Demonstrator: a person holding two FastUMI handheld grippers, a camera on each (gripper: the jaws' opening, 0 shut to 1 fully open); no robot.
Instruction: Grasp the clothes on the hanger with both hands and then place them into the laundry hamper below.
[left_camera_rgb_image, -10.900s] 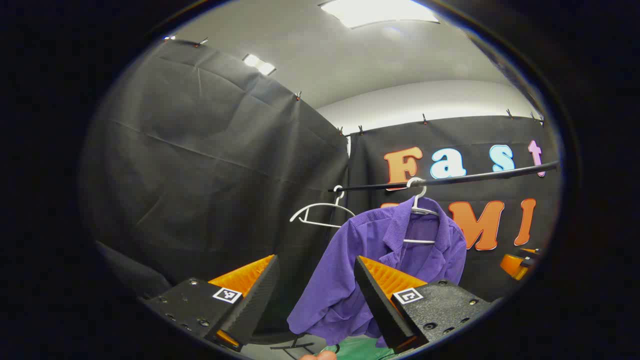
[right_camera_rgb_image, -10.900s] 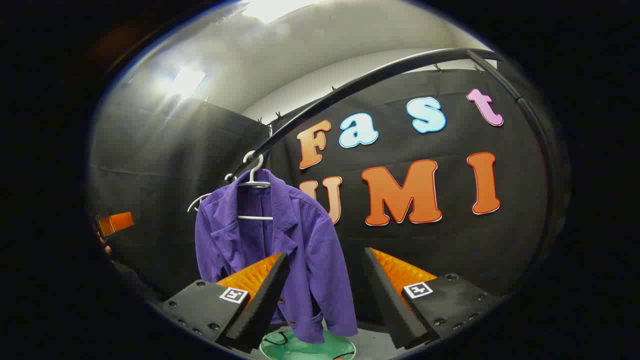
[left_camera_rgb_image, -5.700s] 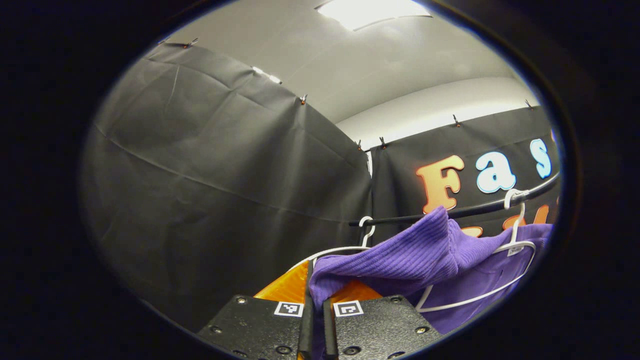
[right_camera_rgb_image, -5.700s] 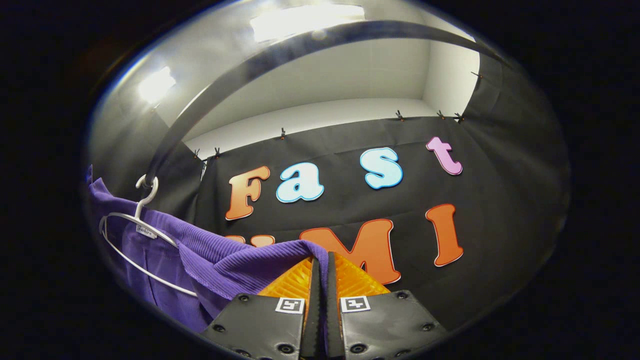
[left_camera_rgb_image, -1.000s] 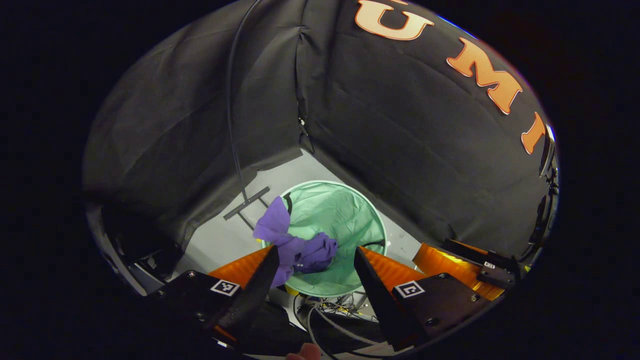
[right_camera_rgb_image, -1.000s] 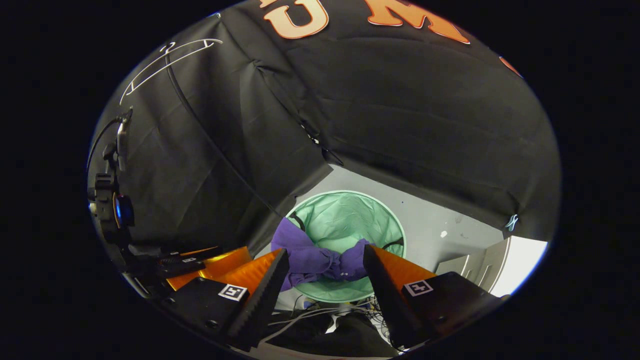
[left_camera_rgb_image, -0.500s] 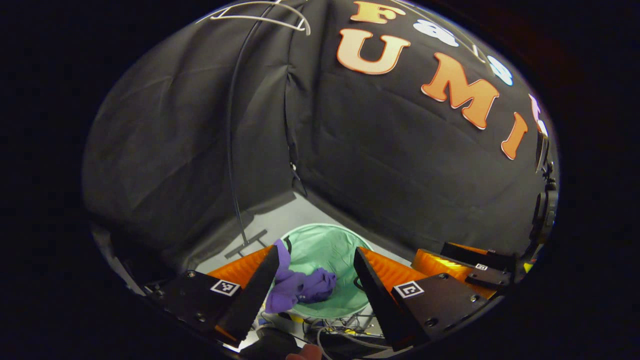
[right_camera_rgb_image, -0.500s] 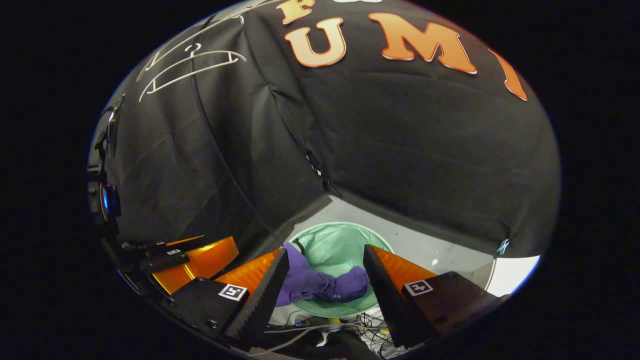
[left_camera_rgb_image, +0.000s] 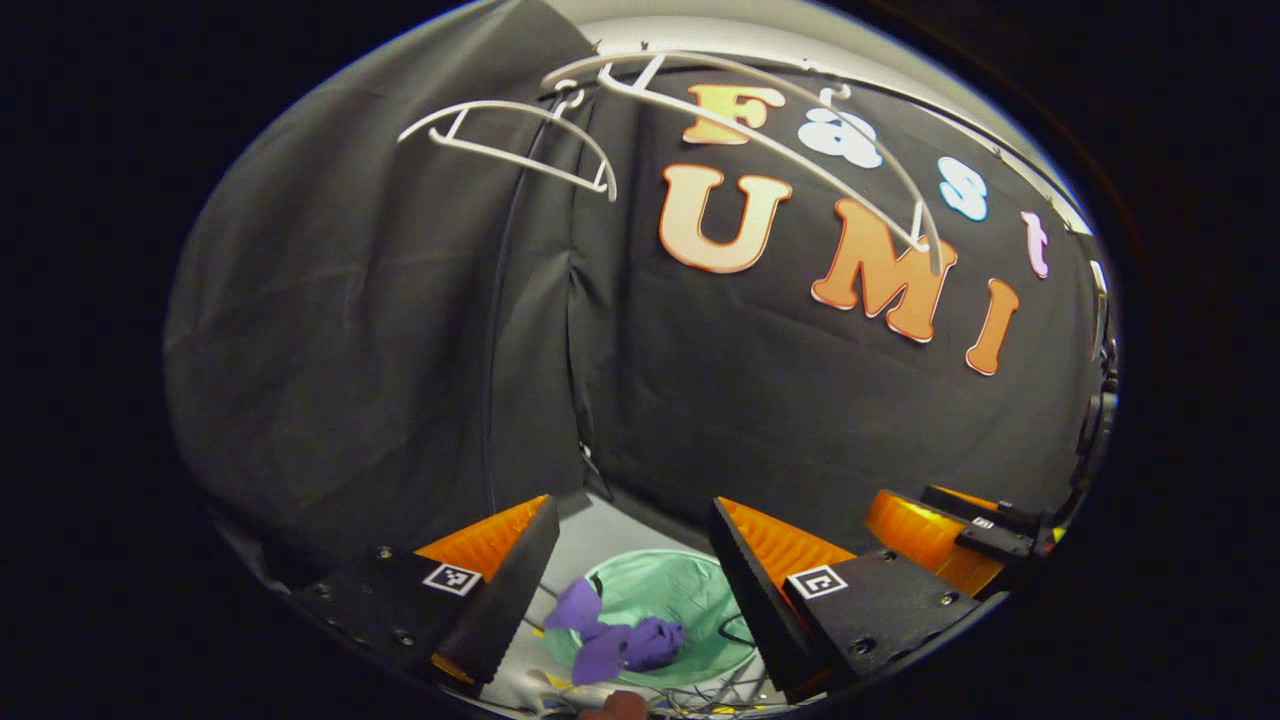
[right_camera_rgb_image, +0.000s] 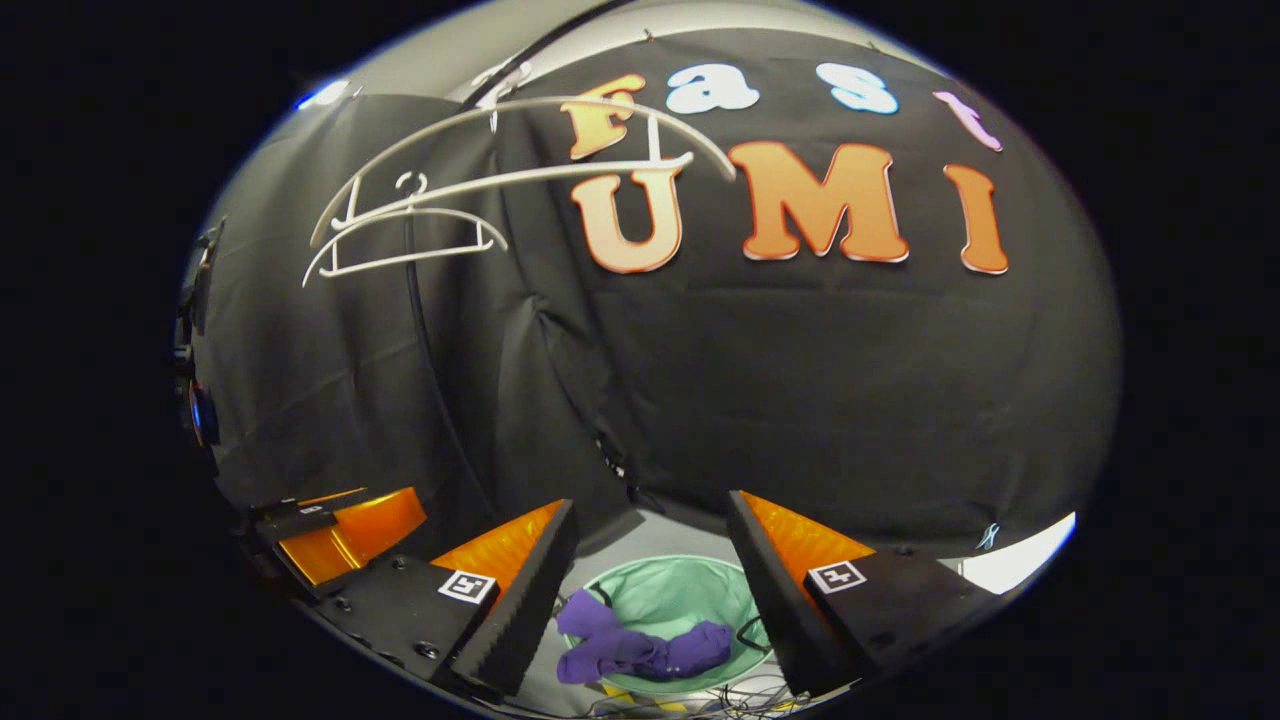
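Down on the floor (right_camera_rgb_image: 650, 535) sits the green laundry hamper (right_camera_rgb_image: 690, 590), and the purple clothes (right_camera_rgb_image: 640, 650) lie bunched at its near edge. One part flops over the rim, so I cannot tell if it is all inside.

Up high, two white hangers (right_camera_rgb_image: 410, 235) hang bare on the dark rail (right_camera_rgb_image: 530, 50).

Seen in the left gripper view, the left gripper (left_camera_rgb_image: 630, 540) has its jaws wide apart, with nothing between them. Over in the right gripper view, the right gripper (right_camera_rgb_image: 650, 540) is just the same, wide and holding nothing. Both grippers are well above the hamper. The right gripper also peeks into the left gripper view at the side.

I think the putting-in step is done, or very nearly done. If anything is left, the next move is to push the floppy part down into the hamper, gently, so the soft hamper does not tip.

Some loose wires (right_camera_rgb_image: 690, 705) lie on the grey floor just beside the hamper. Black cloth walls (right_camera_rgb_image: 800, 380) close in the little room.
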